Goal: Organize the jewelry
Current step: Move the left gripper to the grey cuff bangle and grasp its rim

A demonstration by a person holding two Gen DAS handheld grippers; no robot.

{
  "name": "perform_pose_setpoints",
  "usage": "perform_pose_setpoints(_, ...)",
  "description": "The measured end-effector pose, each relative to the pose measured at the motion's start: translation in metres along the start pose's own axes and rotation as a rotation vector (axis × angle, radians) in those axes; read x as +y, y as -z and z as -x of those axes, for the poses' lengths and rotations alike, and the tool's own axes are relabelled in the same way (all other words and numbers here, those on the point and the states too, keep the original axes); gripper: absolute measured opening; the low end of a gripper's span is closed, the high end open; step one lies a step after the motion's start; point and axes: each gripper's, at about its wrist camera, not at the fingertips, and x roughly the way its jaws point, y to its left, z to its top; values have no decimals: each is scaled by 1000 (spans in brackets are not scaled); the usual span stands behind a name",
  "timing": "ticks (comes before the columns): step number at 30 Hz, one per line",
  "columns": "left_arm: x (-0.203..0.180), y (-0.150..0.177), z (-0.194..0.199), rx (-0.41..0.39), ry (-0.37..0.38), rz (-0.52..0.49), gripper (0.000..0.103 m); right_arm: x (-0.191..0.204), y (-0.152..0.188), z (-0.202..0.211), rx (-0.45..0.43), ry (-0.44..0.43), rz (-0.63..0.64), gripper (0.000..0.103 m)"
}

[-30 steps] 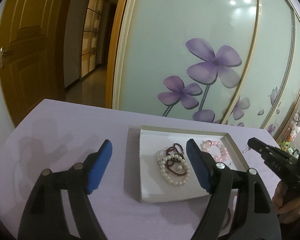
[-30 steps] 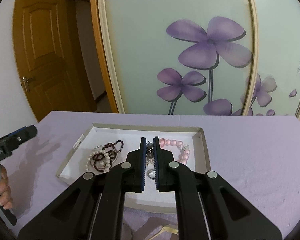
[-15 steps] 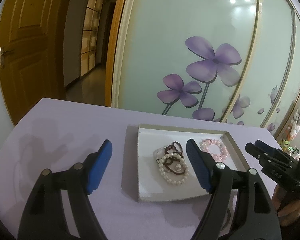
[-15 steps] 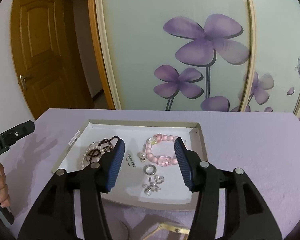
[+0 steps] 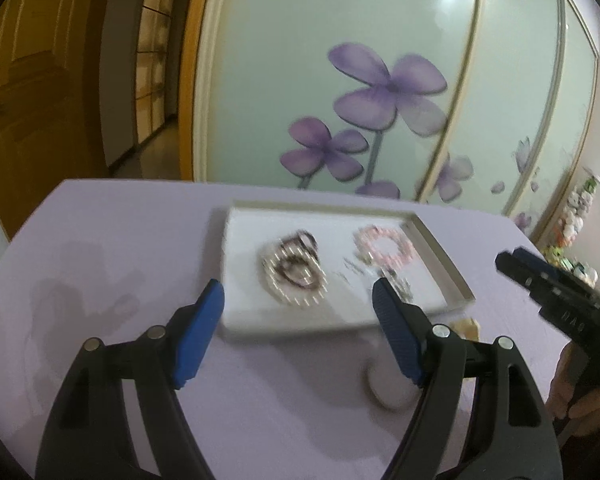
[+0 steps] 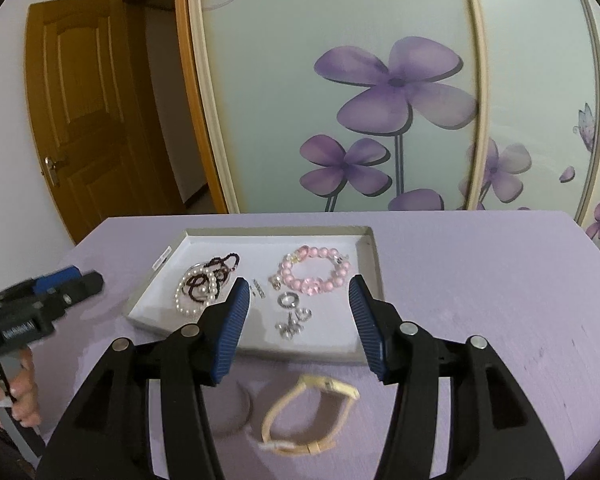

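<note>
Purple tabletop [image 6: 480,280], tray [image 6: 374,260] w/ bracelets. Both hand-held grippers spread wide, empty: right [image 6: 298,320], left [image 5: 298,324]. Next prob: watch [image 6: 308,420]; grip strap, lower slow.

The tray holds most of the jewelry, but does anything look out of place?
Yes. A beige wristwatch lies on the purple table, outside the white tray, just beyond its near edge, while the bracelets and rings sit inside.

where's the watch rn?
Right wrist view: the watch lies on the purple table, outside the tray, just past its near edge, below the open right tongs.
</note>
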Motion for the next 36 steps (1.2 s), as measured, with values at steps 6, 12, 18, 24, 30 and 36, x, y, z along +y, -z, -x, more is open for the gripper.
perform_pose_setpoints(6,-25,31,-9,72,20,-34,77,-15,17,28,-11,11,-31,54)
perform_pose_setpoints(12,-46,57,-20,137,29,-68,80,-30,34,52,-24,27,-56,54)
perform_pose_setpoints(18,-64,77,-31,201,45,-102,82,-44,47,67,-24,34,-96,54)
perform_pose_setpoints(24,-81,90,-44,254,27,-146,83,-51,51,69,-23,33,-114,54)
perform_pose_setpoints(30,-89,88,-61,278,-29,-143,84,-53,54,68,-18,27,-120,54)
perform_pose_setpoints(36,-99,81,-77,287,-100,-148,86,-53,56,68,-12,23,-119,54)
